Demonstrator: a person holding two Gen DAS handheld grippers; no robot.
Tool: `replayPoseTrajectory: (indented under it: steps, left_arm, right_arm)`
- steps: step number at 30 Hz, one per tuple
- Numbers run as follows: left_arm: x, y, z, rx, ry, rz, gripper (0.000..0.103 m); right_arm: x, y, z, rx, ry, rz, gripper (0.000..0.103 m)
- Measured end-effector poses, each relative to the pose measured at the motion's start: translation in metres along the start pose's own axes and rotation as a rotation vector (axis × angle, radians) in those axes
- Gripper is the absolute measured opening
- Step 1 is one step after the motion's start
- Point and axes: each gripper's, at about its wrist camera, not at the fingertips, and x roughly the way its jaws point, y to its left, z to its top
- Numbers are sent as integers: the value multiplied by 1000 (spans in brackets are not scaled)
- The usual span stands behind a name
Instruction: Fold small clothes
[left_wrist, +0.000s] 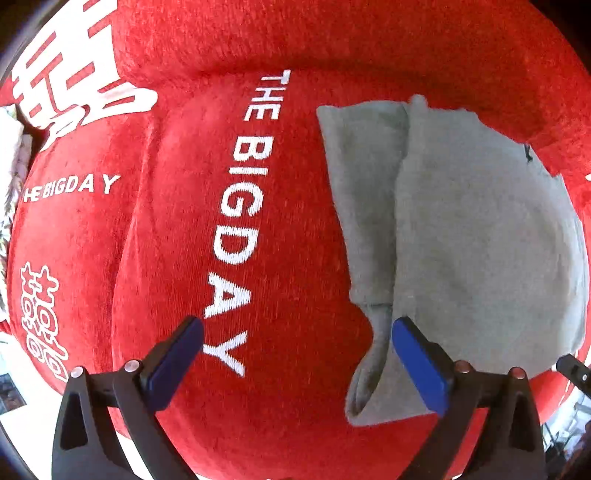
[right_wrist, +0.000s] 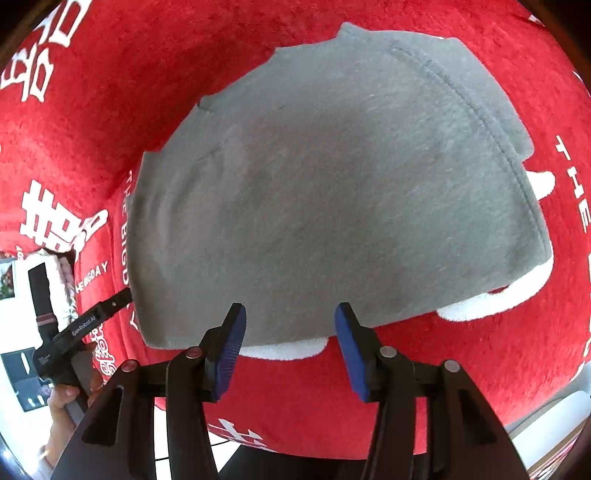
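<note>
We are working on a grey garment (right_wrist: 332, 184) that lies on a red blanket (left_wrist: 288, 258) printed with white lettering. From our right wrist view the garment reads as a compact, roughly rectangular packet with a stitched hem running down its right side. From our left wrist view we see one flap (left_wrist: 362, 192) lying over the main panel, with a narrow strip trailing down toward the camera. We judge that at least one fold is already made and laid flat; whether another fold or only some smoothing is left, we cannot tell, and we see no second garment waiting.

Our left gripper (left_wrist: 297, 363) has its jaws spread very wide over the blanket, pointing down. Nothing sits between the blue pads (left_wrist: 421, 365); the right pad hangs at the garment's near left edge, over the trailing strip, and we cannot say whether it brushes the cloth. It grips nothing.

Our right gripper (right_wrist: 290, 349) stands about half open at the near edge of the garment. Between its pads we see only cloth edge and blanket, with no fabric pinched. The pad tips overlap the grey hem in the view, yet nothing looks clamped. A person's hand (right_wrist: 70, 400) holds the other gripper at the lower left.
</note>
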Motion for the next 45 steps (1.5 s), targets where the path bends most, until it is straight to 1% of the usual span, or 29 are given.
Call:
replayPoseTrajectory:
  steps: [2, 6, 7, 8, 13, 18, 22, 25, 27, 30, 34, 36, 38, 40, 42, 45]
  left_arm:
    - [-3, 3, -4, -7, -1, -6, 102]
    - [-9, 2, -6, -15, -25, 25, 102]
    - [-10, 1, -3, -19, -26, 32, 102]
    - [-10, 2, -4, -23, -25, 40, 102]
    - [-4, 3, -3, -6, -7, 49, 102]
    - [-1, 3, -6, 27, 3, 23, 102]
    - [-2, 7, -7, 16, 2, 3, 102]
    - [2, 14, -4, 1, 4, 2, 102]
    - [3, 17, -2, -5, 0, -1, 102]
    - [4, 21, 0, -13, -14, -8, 102]
    - [4, 29, 3, -51, -37, -37, 102]
    - [5, 31, 5, -65, -39, -30, 102]
    - [6, 33, 8, -62, -35, -45, 102]
    - [8, 34, 11, -62, -43, -45, 102]
    - [12, 34, 13, -68, -29, -71, 102]
    - [20, 38, 16, -95, 11, -142, 102]
  right_arm:
    - [5, 6, -3, -12, 10, 2, 54]
    - [14, 20, -6, -31, 33, 24, 56]
    - [15, 22, -7, -35, 38, 28, 62]
    - [17, 26, -9, -42, 45, 38, 65]
    - [25, 42, -16, -67, 70, 66, 65]
    - [37, 52, -21, -60, 98, 89, 66]
    - [48, 56, -25, -19, 124, 126, 66]
    - [55, 58, -27, 11, 141, 155, 66]
    - [60, 57, -28, 34, 152, 173, 69]
    - [66, 56, -30, 76, 165, 209, 69]
    - [73, 54, -34, 128, 177, 249, 69]
    - [79, 51, -36, 163, 183, 280, 69]
    - [83, 49, -38, 194, 181, 314, 69]
    - [87, 47, -40, 227, 174, 344, 70]
    - [90, 42, -41, 263, 165, 373, 70]
    - [95, 37, -45, 342, 137, 439, 72]
